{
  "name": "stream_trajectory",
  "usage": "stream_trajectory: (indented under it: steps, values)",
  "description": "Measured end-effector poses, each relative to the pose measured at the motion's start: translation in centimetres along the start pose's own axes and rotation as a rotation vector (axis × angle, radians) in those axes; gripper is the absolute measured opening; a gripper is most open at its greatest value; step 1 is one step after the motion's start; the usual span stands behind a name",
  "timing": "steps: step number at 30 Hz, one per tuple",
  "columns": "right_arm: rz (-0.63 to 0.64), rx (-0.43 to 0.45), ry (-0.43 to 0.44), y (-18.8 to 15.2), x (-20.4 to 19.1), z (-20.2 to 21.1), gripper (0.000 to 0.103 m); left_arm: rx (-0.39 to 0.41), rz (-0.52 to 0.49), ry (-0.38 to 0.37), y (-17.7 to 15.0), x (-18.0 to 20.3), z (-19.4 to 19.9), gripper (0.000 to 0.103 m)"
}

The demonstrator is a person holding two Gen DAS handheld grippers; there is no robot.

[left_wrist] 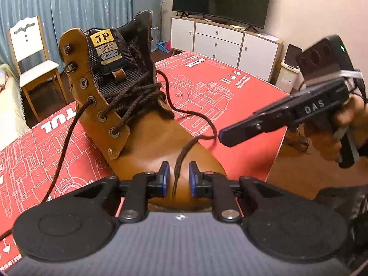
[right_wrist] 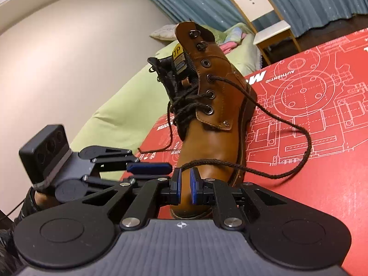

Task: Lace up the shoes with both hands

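A brown leather boot (left_wrist: 161,138) stands on a red printed board (left_wrist: 230,96), laced partway with a dark brown lace. My left gripper (left_wrist: 179,179) is open over the toe, and a loose lace end (left_wrist: 179,168) lies between its blue pads without being pinched. The other lace strand (left_wrist: 66,142) runs from a left eyelet down to the lower left. My right gripper (left_wrist: 222,135) hovers right of the toe. In the right wrist view, the right gripper (right_wrist: 185,185) stands slightly open just in front of the boot (right_wrist: 207,142), with a lace (right_wrist: 230,162) crossing the toe above it, and nothing between the pads.
A wooden chair (left_wrist: 32,62) stands at the back left, a white cabinet (left_wrist: 220,43) with a TV (left_wrist: 220,0) behind. A green bed (right_wrist: 119,105) lies beside the board. The board's right edge (left_wrist: 280,147) drops off near the right gripper.
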State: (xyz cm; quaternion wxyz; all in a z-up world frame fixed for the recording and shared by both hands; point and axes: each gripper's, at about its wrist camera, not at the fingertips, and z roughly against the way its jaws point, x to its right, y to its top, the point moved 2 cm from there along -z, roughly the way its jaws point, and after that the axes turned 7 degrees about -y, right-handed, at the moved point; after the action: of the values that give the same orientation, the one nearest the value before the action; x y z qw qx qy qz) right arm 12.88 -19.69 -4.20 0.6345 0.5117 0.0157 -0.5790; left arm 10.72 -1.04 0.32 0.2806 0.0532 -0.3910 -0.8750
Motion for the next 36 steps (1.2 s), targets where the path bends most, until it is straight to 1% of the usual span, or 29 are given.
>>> stream_trajectory:
  steps: [2, 3, 6, 8, 10, 12, 15, 18, 21, 25, 29, 36]
  values:
    - [-0.011, 0.005, -0.005, 0.0, 0.3, 0.1, 0.014, -0.015, -0.001, -0.008, 0.4, -0.1, -0.3, 0.008]
    - [-0.021, 0.009, -0.008, 0.0, 0.4, 0.3, 0.014, -0.023, -0.003, -0.010, 0.6, -0.2, -0.4, 0.000]
    - [-0.048, 0.010, -0.012, 0.0, 0.6, 0.4, 0.014, -0.031, -0.039, -0.005, 0.7, 0.4, -0.2, 0.000]
    - [-0.070, 0.004, -0.010, 0.1, 0.6, 0.3, 0.014, -0.013, -0.044, -0.026, 0.5, 1.0, 0.4, 0.000]
    - [-0.109, -0.012, -0.007, 0.0, 0.7, 0.0, 0.014, -0.001, -0.055, -0.028, 0.3, 1.7, 1.0, 0.000]
    - [-0.189, -0.031, 0.018, -0.4, 1.3, -0.3, 0.014, 0.013, -0.047, -0.032, -0.1, 2.0, 1.4, 0.000]
    - [-0.333, -0.055, 0.085, -1.2, 2.6, -1.0, 0.014, 0.016, -0.046, -0.029, -0.6, 2.3, 1.6, 0.000]
    - [-0.440, -0.076, 0.128, -2.0, 3.9, -1.8, 0.014, 0.017, -0.044, -0.035, -0.8, 2.4, 1.6, 0.000]
    - [-0.521, -0.091, 0.175, -2.5, 4.6, -2.4, 0.014, 0.023, -0.054, -0.045, -0.6, 2.7, 1.7, 0.000]
    - [-0.599, -0.104, 0.246, -2.7, 4.9, -3.0, 0.014, 0.036, -0.063, -0.061, -0.5, 3.1, 1.4, 0.000]
    - [-0.654, -0.123, 0.255, -2.7, 5.1, -3.6, 0.014, 0.045, -0.084, -0.079, -0.4, 3.7, 1.4, 0.000]
    - [-0.719, -0.139, 0.282, -2.8, 5.5, -4.0, 0.015, 0.037, -0.118, -0.096, -0.4, 4.4, 1.3, 0.000]
